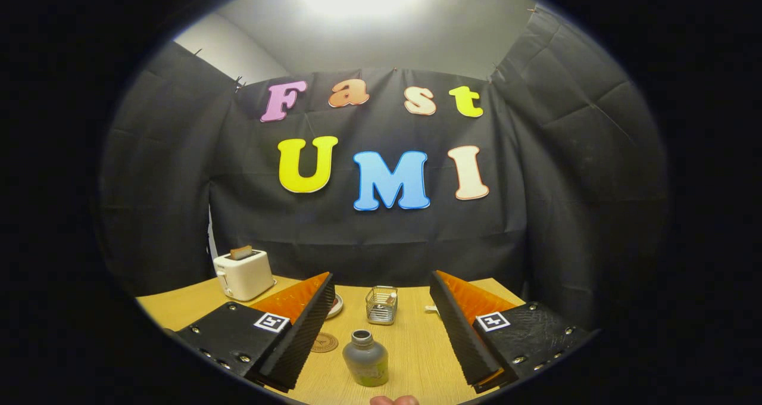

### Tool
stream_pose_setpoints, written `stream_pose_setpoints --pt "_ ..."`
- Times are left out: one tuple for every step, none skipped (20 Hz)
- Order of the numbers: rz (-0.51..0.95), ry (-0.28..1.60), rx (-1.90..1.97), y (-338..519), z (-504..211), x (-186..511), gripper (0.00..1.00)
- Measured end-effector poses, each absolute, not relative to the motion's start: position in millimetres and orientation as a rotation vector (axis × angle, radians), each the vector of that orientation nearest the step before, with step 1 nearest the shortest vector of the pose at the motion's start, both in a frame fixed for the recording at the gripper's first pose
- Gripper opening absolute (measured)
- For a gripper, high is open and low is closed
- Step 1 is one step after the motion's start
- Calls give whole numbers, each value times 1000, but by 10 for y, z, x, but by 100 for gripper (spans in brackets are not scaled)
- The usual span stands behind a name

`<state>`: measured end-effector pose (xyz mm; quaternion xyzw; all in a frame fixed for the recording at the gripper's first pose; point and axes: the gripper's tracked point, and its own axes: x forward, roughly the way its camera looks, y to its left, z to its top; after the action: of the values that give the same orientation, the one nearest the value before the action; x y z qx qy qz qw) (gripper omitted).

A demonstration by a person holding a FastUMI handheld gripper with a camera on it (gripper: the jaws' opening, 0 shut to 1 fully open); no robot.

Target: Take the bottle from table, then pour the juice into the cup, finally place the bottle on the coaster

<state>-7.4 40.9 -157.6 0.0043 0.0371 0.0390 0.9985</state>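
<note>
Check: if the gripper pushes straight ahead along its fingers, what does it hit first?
Most likely the bottle, standing uncapped between the open fingers. The wire basket stands beyond it, though depth is hard to judge.

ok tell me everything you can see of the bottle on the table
The bottle is small and squat, with a rounded grey body that looks translucent, a short narrow neck and an open dark mouth with no cap visible. A yellow-green patch shows low on its side. It stands upright on the light wooden table, between the fingers of the open gripper, which do not touch it. A round brown coaster lies beside it, apart, and a small wire basket stands beyond it.
</note>
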Motion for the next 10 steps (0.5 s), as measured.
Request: stream_pose_setpoints --pt "81 72 6 451 -1649 -83 98" --pt "77 65 3 485 -1717 -80 98" --pt "80 53 5 506 -1750 -76 98" --pt "81 46 6 554 -1814 -56 98" --pt "68 55 5 540 -1940 -22 98" --pt "62 60 11 534 -2042 -4 98" --pt "54 67 20 534 -2131 17 98" --pt "48 76 24 540 -2234 41 98" --pt "46 84 19 558 -2331 63 98" --pt "45 90 11 571 -2418 81 98"
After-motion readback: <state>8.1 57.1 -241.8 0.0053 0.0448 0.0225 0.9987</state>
